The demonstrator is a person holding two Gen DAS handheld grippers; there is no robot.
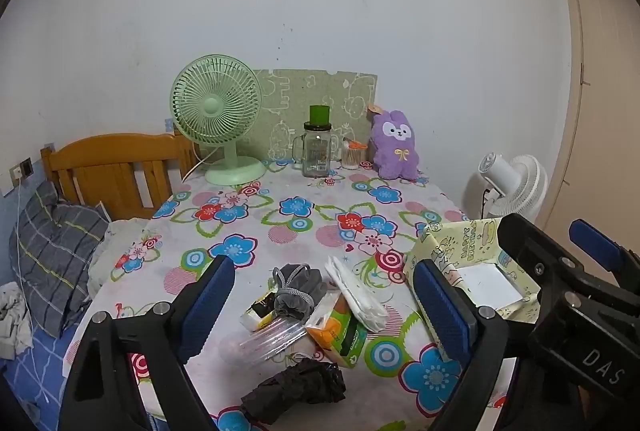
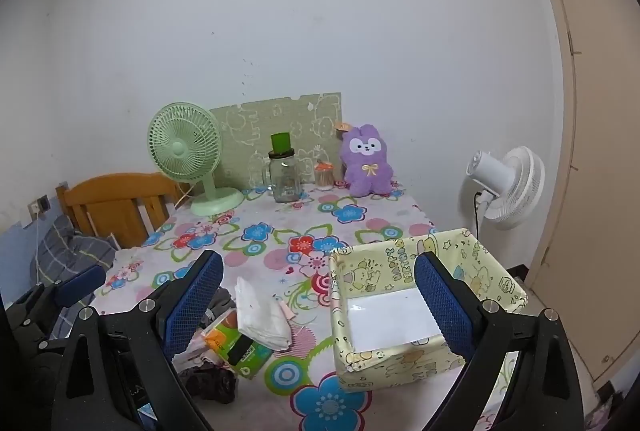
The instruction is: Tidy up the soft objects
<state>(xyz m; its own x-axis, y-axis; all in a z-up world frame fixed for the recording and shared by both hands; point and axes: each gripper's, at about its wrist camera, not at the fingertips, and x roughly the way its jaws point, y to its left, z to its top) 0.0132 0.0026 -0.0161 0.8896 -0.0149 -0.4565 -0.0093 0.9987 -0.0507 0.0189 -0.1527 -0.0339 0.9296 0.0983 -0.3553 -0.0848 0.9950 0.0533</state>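
Note:
A pile of soft items lies near the table's front edge: a grey drawstring pouch (image 1: 297,289), a folded white cloth (image 1: 357,291) (image 2: 261,313), an orange-green tissue pack (image 1: 337,335) (image 2: 234,345), a clear plastic sleeve (image 1: 272,337) and a crumpled black bag (image 1: 298,387) (image 2: 210,379). A yellow cartoon-print box (image 2: 416,315) (image 1: 472,271) stands open and empty to their right. My left gripper (image 1: 324,305) is open above the pile. My right gripper (image 2: 318,301) is open, between the cloth and the box. A purple plush bunny (image 1: 394,147) (image 2: 366,163) sits at the back.
A green desk fan (image 1: 218,119), a glass jar mug with a green lid (image 1: 317,147), a cotton swab cup (image 1: 352,155) and a green board stand along the back wall. A white fan (image 2: 506,187) stands right of the table. A bed with a wooden headboard (image 1: 116,171) lies left.

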